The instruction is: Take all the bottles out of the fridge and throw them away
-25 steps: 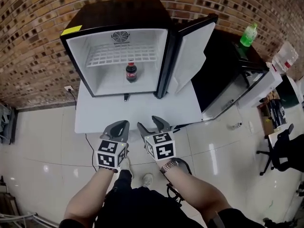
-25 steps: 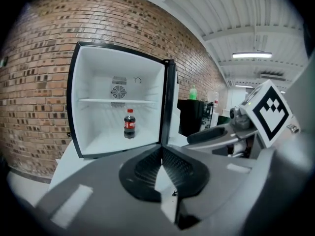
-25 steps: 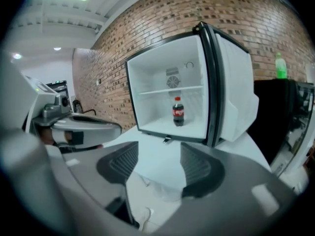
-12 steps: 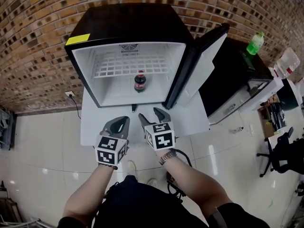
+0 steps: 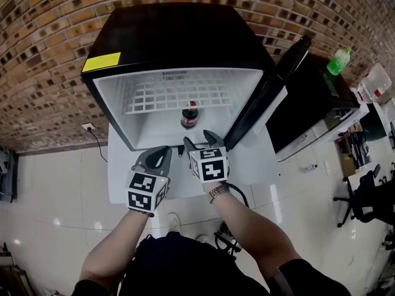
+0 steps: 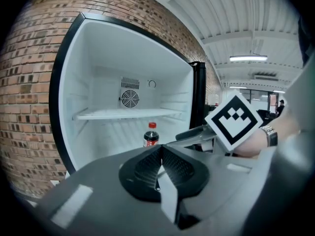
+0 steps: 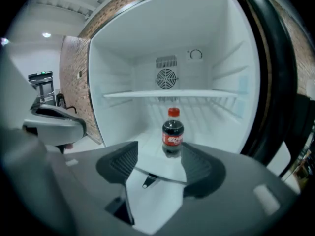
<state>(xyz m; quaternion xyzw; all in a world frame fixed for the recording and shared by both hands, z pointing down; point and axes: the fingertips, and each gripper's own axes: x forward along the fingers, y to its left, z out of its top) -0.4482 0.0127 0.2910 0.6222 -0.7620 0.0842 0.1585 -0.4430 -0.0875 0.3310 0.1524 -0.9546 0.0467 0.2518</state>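
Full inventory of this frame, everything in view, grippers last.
fridge: one, black outside, white inside, on the table, door open
cola bottle: one, dark, red cap, fridge floor
shelf: one, white wire, inside fridge
sticker: one, yellow, fridge top
green bottle: one, green, on black cabinet at right
table: one, white, under fridge
wall: brick, behind fridge
left gripper: grey, jaws together, empty
right gripper: grey, jaws apart, empty, facing cola bottle
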